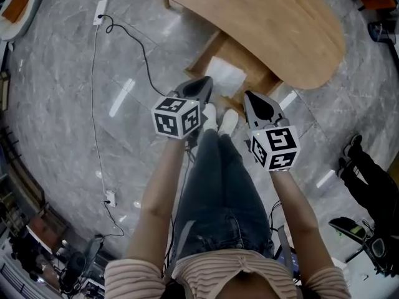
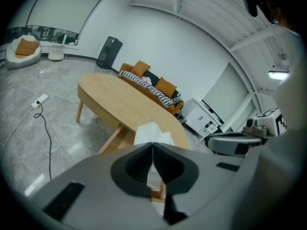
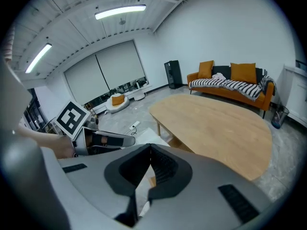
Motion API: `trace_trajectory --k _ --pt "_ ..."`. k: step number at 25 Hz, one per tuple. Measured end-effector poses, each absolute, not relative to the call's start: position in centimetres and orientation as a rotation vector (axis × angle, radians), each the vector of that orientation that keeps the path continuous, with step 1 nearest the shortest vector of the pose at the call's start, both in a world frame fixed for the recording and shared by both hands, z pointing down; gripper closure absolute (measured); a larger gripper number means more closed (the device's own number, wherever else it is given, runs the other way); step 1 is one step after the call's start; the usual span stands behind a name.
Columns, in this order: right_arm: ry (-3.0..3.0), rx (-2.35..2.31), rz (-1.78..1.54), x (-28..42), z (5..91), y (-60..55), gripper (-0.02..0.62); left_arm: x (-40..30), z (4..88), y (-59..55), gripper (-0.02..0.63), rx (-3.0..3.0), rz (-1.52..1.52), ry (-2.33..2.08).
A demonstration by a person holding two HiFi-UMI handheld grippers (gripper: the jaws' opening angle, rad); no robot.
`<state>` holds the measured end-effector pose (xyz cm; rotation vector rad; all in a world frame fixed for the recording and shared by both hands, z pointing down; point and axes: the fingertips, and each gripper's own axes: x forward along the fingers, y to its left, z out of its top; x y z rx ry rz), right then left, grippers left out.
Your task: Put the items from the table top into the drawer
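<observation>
Both grippers are held side by side above the person's legs, pointing toward the far wooden table (image 1: 262,23). The left gripper (image 1: 204,81) has its jaws closed on nothing, and the right gripper (image 1: 251,96) likewise has its jaws together and empty. The drawer (image 1: 211,50) stands pulled out beneath the table's near edge, with a white item (image 1: 225,76) lying inside it.

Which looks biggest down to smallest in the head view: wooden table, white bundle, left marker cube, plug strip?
1. wooden table
2. left marker cube and white bundle: they look about alike, and the cube is nearer the camera, so unranked
3. plug strip, smallest
</observation>
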<state>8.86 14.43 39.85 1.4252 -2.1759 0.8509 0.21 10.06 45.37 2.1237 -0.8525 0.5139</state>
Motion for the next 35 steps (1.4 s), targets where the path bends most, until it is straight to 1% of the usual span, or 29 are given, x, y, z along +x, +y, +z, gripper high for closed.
trace_trajectory --k 11,23,35 --pt "-2.132 1.388 0.902 6.4 45.4 14.7 0.586 -0.1 52.1 9.8 0.591 2.112 0.605 -0.781" --pt "-2.075 1.364 0.908 6.0 52.0 12.9 0.586 0.1 58.6 8.3 0.591 2.074 0.636 -0.768" --pt "-2.039 1.356 0.941 5.5 54.6 11.0 0.586 0.5 62.5 6.7 0.591 2.05 0.675 -0.732"
